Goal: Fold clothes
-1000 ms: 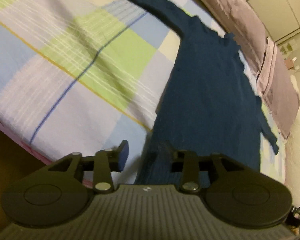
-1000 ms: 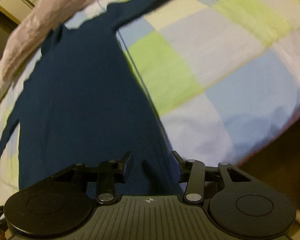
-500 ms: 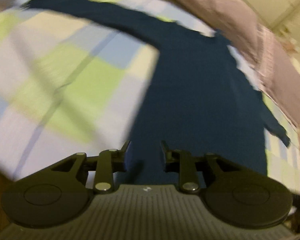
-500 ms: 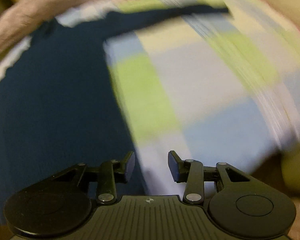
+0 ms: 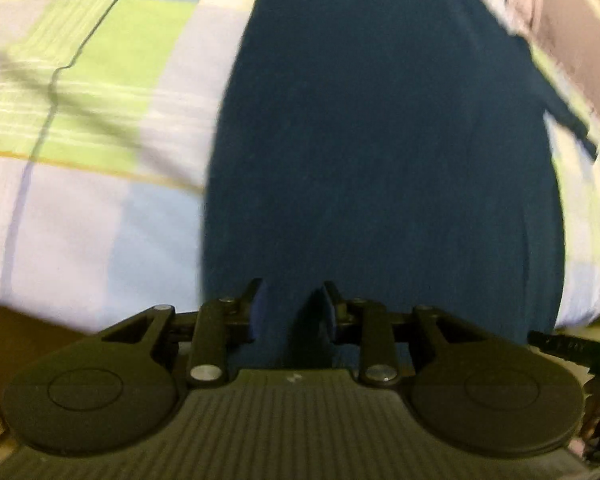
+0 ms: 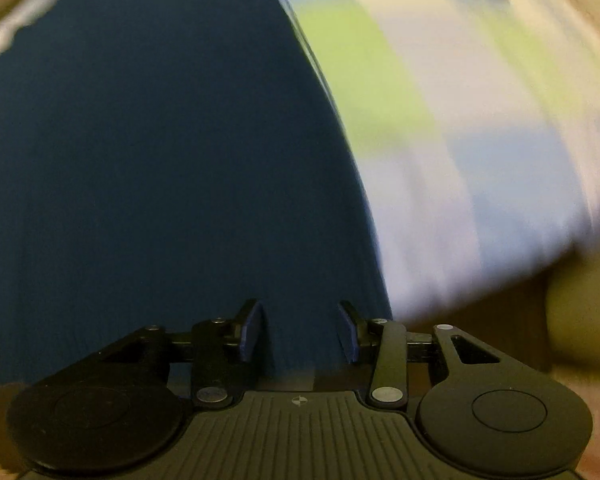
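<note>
I've got the navy top (image 5: 372, 128) spread flat on the checked bedsheet (image 5: 96, 92), hem at the near edge. My left gripper (image 5: 290, 306) hangs over the hem's left part, fingers apart and empty; my right gripper (image 6: 300, 330) over its right corner, fingers wide, nothing held.

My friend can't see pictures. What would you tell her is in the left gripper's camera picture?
A dark blue long-sleeved top lies spread flat on a bed with a checked sheet in green, blue and white. The open left gripper sits at the top's near hem, fingers on either side of the cloth. The picture is slightly blurred.
</note>
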A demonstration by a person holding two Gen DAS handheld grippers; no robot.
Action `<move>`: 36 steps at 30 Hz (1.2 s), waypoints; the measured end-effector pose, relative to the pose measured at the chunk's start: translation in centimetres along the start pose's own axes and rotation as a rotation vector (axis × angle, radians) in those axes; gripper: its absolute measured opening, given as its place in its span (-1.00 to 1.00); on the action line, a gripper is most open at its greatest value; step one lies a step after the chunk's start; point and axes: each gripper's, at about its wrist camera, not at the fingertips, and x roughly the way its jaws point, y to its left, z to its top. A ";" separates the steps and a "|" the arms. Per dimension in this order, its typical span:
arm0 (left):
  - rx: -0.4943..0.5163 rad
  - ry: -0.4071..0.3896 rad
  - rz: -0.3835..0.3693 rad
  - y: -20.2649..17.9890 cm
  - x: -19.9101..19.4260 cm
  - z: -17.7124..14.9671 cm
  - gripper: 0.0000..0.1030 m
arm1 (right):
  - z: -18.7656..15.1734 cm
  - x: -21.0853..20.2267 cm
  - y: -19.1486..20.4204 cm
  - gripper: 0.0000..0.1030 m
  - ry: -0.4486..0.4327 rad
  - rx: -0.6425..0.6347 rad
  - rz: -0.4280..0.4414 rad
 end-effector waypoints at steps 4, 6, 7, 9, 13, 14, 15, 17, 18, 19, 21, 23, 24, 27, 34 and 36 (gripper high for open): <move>-0.016 -0.029 0.066 -0.8 -4.5 1.7 -0.46 | 1.3 -4.3 0.4 -0.21 -0.043 0.032 0.064; -0.022 -0.071 0.090 -1.7 -7.2 2.7 -0.29 | 2.3 -6.7 0.6 -0.21 -0.075 0.045 0.103; -0.019 -0.096 0.097 -2.4 -8.5 3.0 -0.27 | 2.8 -7.9 0.8 -0.21 -0.091 0.052 0.123; -0.012 -0.147 0.100 -3.8 -10.7 3.1 -0.19 | 4.2 -10.4 1.1 -0.20 -0.099 0.040 0.192; -0.044 -0.225 0.124 -7.1 -14.6 1.2 -0.15 | 4.9 -14.8 1.8 -0.20 -0.151 -0.095 0.233; -0.054 -0.240 0.122 -8.2 -15.2 0.4 -0.13 | 4.8 -15.8 2.0 -0.20 -0.170 -0.137 0.232; -0.062 -0.254 0.120 -9.2 -15.9 -0.4 -0.10 | 4.5 -16.6 2.1 -0.20 -0.187 -0.181 0.220; -0.069 -0.268 0.120 -11.7 -16.6 -2.3 -0.07 | 3.2 -18.0 1.8 -0.20 -0.210 -0.268 0.190; -0.063 -0.269 0.114 -13.1 -16.6 -3.2 -0.07 | 2.1 -18.6 1.4 -0.20 -0.214 -0.303 0.181; -0.052 -0.269 0.104 -14.4 -16.6 -4.1 -0.07 | 0.8 -19.0 0.6 -0.20 -0.218 -0.328 0.178; -0.037 -0.283 0.084 -16.9 -16.6 -6.4 -0.07 | -1.6 -19.6 -1.6 -0.20 -0.223 -0.353 0.180; -0.033 -0.302 0.062 -19.1 -17.0 -8.7 -0.07 | -2.9 -20.5 -3.9 -0.20 -0.220 -0.361 0.176; -0.032 -0.312 0.050 -19.9 -17.3 -9.8 -0.07 | -3.5 -20.9 -5.0 -0.20 -0.219 -0.366 0.173; -0.031 -0.331 0.049 -21.7 -18.4 -12.0 -0.06 | -3.6 -22.1 -6.1 -0.20 -0.227 -0.370 0.172; -0.052 -0.447 0.097 -24.4 -22.3 -15.9 0.00 | -6.6 -27.9 -9.5 -0.13 -0.332 -0.407 0.240; -0.060 -0.454 0.107 -24.7 -22.8 -17.1 0.01 | -7.2 -28.3 -9.8 0.19 -0.345 -0.415 0.257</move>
